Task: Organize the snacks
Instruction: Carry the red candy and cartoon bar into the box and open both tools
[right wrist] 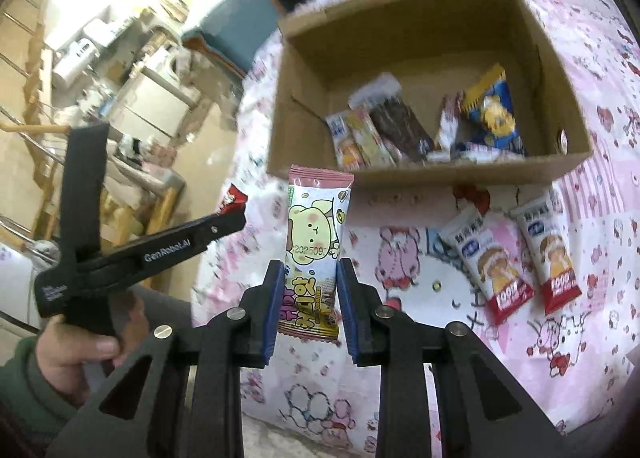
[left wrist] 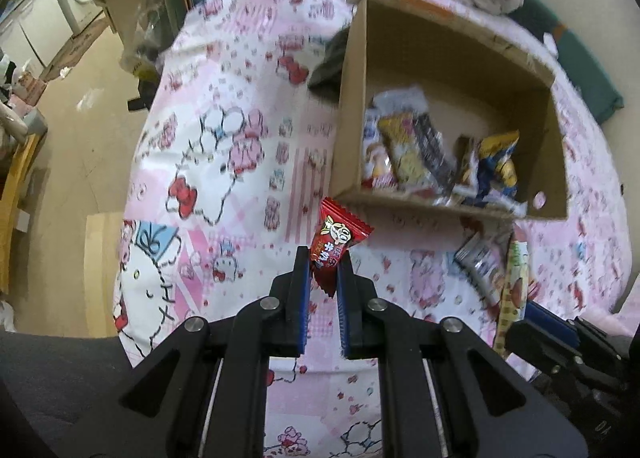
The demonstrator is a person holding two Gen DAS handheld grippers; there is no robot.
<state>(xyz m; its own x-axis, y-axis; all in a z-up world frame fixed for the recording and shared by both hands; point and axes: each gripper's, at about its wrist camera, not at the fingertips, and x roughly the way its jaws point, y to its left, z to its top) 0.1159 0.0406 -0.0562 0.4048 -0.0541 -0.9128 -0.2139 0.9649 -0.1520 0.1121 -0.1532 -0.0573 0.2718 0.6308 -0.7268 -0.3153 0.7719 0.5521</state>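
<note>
The cardboard box (right wrist: pixel 568 161) on the patterned bedsheet (right wrist: pixel 600 217) held several snack packets (right wrist: pixel 400 129). The left gripper (left wrist: pixel 323 258) clamped a red candy (left wrist: pixel 340 234); the right gripper (right wrist: pixel 308 270) clamped a pink wafer packet (right wrist: pixel 316 225), both near the box.

Warm, dim indoor light filled both views, brightest in the right wrist view's blown-out upper left corner. Motion blur smeared the cardboard box (left wrist: pixel 452 97) and its snacks, while the fingers (left wrist: pixel 300 298) stayed sharp. Fisheye distortion bowed the bed (right wrist: pixel 600 197), and dark vignetting closed the corners.
</note>
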